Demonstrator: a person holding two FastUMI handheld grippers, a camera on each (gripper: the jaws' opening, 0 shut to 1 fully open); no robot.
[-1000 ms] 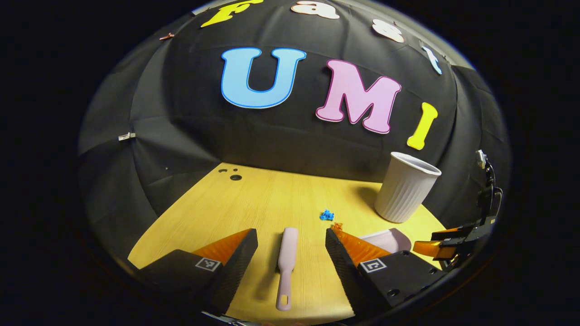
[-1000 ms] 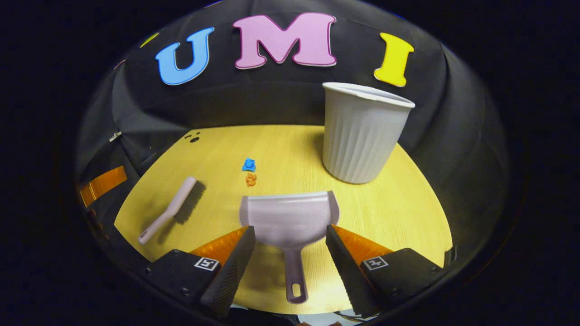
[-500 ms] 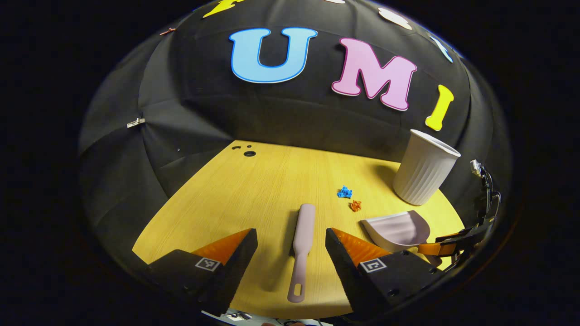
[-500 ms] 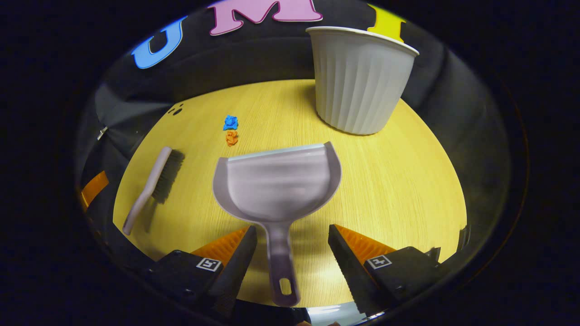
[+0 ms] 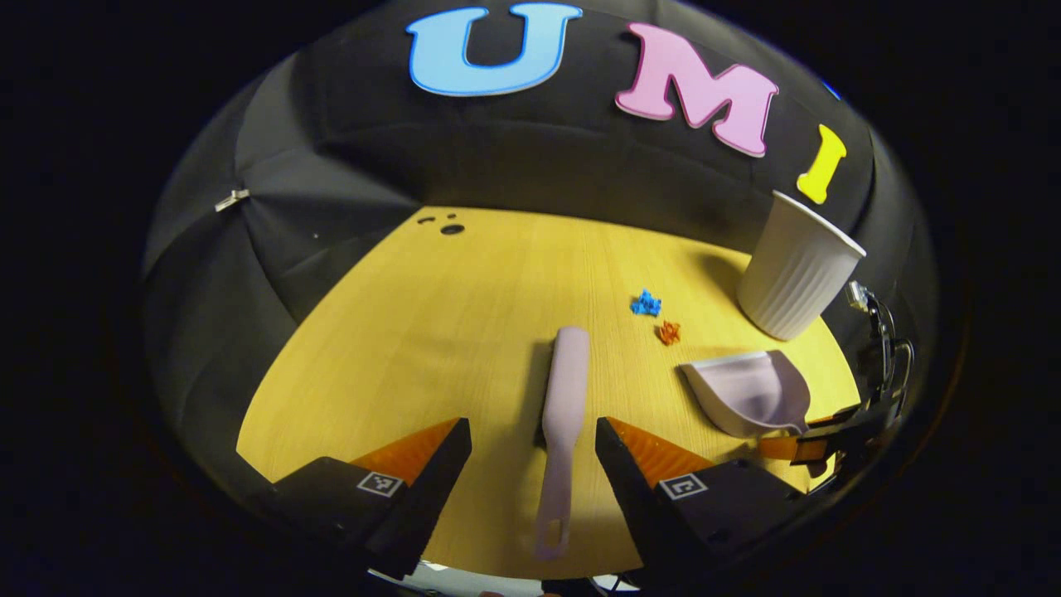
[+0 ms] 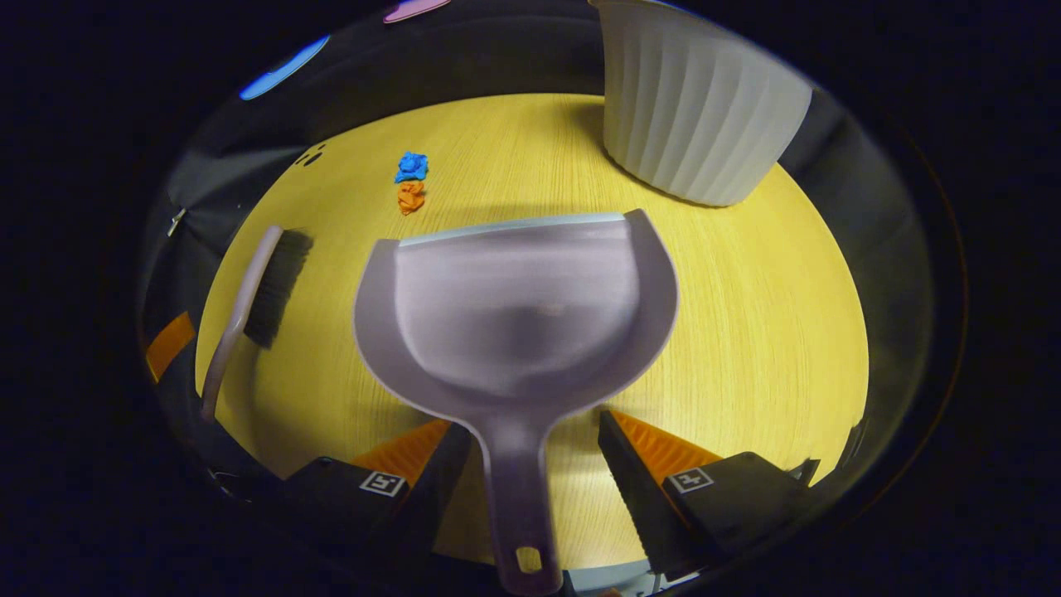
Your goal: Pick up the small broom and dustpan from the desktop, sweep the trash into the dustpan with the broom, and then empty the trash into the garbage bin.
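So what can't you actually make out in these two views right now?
- Bin inside: both views look at its ribbed wall from the side, and in the right gripper view the picture's edge cuts its rim.
- Dustpan: blurred in the right gripper view, so contact with the table is unclear.
- Blue scrap and orange scrap: too small to tell the material.
- Right gripper in the left gripper view: sits at the edge, opening unreadable there.

a yellow wooden desktop [image 5: 464, 315] backed by black cloth wall [image 5: 497, 157].
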